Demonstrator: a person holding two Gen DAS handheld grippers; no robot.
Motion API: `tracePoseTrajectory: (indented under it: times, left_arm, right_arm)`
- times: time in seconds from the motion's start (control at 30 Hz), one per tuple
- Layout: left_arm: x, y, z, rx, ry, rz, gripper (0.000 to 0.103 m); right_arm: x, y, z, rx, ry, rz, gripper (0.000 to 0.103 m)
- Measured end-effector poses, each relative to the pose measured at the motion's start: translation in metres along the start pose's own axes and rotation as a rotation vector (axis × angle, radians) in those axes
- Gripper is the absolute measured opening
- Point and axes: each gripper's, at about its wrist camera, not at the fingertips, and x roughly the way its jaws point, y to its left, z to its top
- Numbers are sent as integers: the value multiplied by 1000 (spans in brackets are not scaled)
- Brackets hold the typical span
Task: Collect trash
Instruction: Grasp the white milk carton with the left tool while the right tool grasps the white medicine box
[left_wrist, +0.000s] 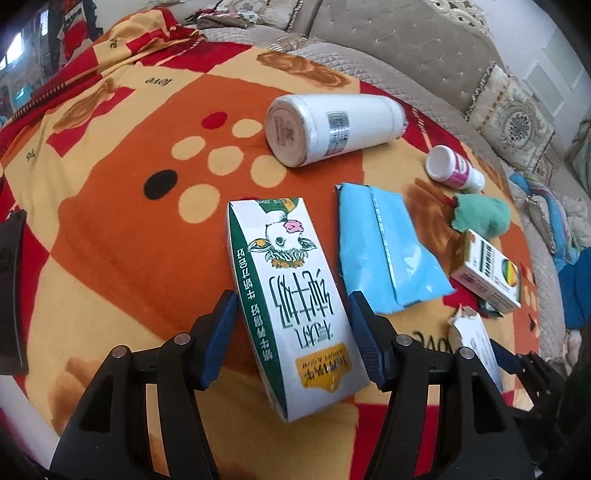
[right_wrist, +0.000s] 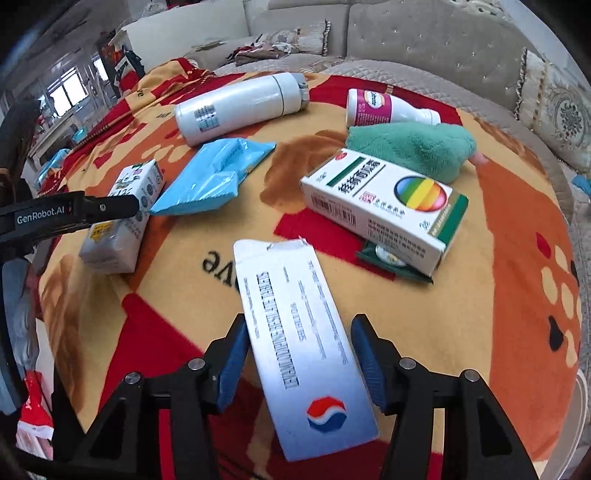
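Observation:
A white-and-green milk carton (left_wrist: 291, 295) lies on the blanket between the open fingers of my left gripper (left_wrist: 291, 314); both blue pads stand beside its sides, contact unclear. It also shows in the right wrist view (right_wrist: 122, 221). A flattened white box with a red-blue logo (right_wrist: 303, 339) lies between the open fingers of my right gripper (right_wrist: 299, 347); its torn end shows in the left wrist view (left_wrist: 476, 343). A blue foil pouch (left_wrist: 384, 247) (right_wrist: 214, 177) lies between the two.
On the orange-red blanket (left_wrist: 110, 240) lie a white thermos (left_wrist: 332, 125) (right_wrist: 240, 107), a small pink-labelled bottle (left_wrist: 454, 170) (right_wrist: 388, 107), a green plush (left_wrist: 480, 214) (right_wrist: 410, 147) and a medicine box (left_wrist: 487, 277) (right_wrist: 384, 206) over a green sachet (right_wrist: 391, 262). A sofa (right_wrist: 424, 40) curves behind.

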Motion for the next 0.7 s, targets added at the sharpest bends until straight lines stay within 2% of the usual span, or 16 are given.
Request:
tracePoseTrajectory:
  times: [0.23, 0.27, 0.3, 0.33, 0.53, 0.7]
  left_arm:
    - [3, 9, -3, -19, -14, -44, 60]
    - [2, 10, -4, -19, -13, -51, 60]
    - [0, 12, -6, -19, -15, -59, 60]
    - [-3, 13, -8, -18, -18, -64, 60]
    - [-38, 19, -16, 3, -69, -87, 59]
    - [-63, 6, -24, 45, -99, -118, 59]
  right_arm:
    - [3, 9, -2, -58, -24, -48, 59]
    - [3, 9, -2, -56, -26, -48, 58]
    - [2, 9, -2, -54, -33, -48, 50]
    - [1, 8, -2, -52, -36, -51, 49]
    - [-11, 7, -8, -21, -63, -7, 49]
    - [-25, 5, -16, 4, -84, 28, 49]
